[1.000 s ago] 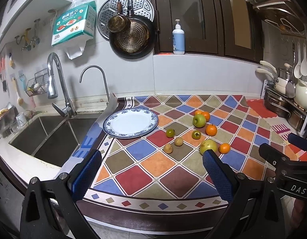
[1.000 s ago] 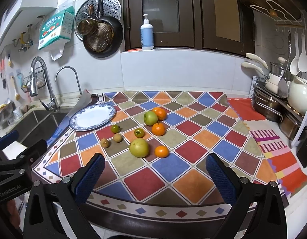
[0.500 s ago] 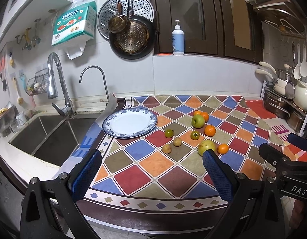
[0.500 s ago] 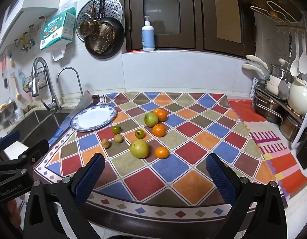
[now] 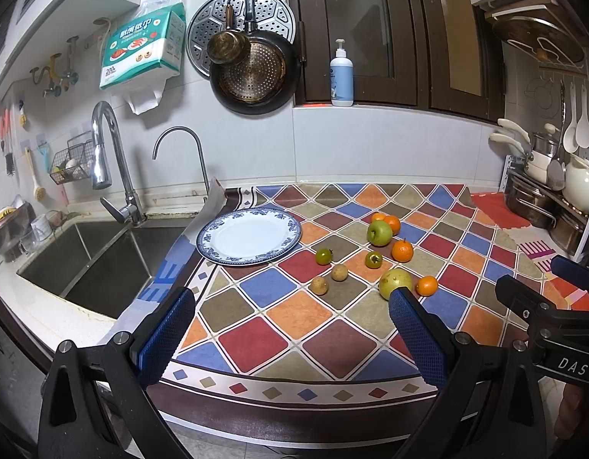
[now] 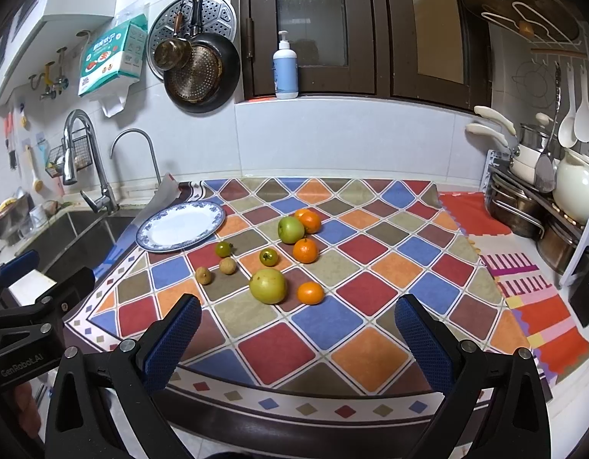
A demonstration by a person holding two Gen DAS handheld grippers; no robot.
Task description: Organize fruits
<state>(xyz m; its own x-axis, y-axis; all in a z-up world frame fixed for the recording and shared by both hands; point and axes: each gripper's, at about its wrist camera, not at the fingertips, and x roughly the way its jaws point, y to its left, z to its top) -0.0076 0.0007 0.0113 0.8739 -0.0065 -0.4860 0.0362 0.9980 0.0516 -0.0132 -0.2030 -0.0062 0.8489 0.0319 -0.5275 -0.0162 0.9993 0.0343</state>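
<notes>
The round white plate with a blue patterned rim [image 5: 283, 243] lies bare on the diamond-patterned tabletop [image 5: 256, 340]; the fruits [image 6: 267, 285] sit beside it. The left claw [image 5: 290, 338] and right claw [image 6: 296, 338] hover spread, holding nothing.

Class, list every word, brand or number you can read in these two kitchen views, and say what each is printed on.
"DAS": on the right tongs, cut off by the frame edge.
"GenRobot.AI": on the left tongs.
"200": on the paper towel pack; its large Chinese characters are too blurred to read.
Pump bottle: label print too small to read.
</notes>
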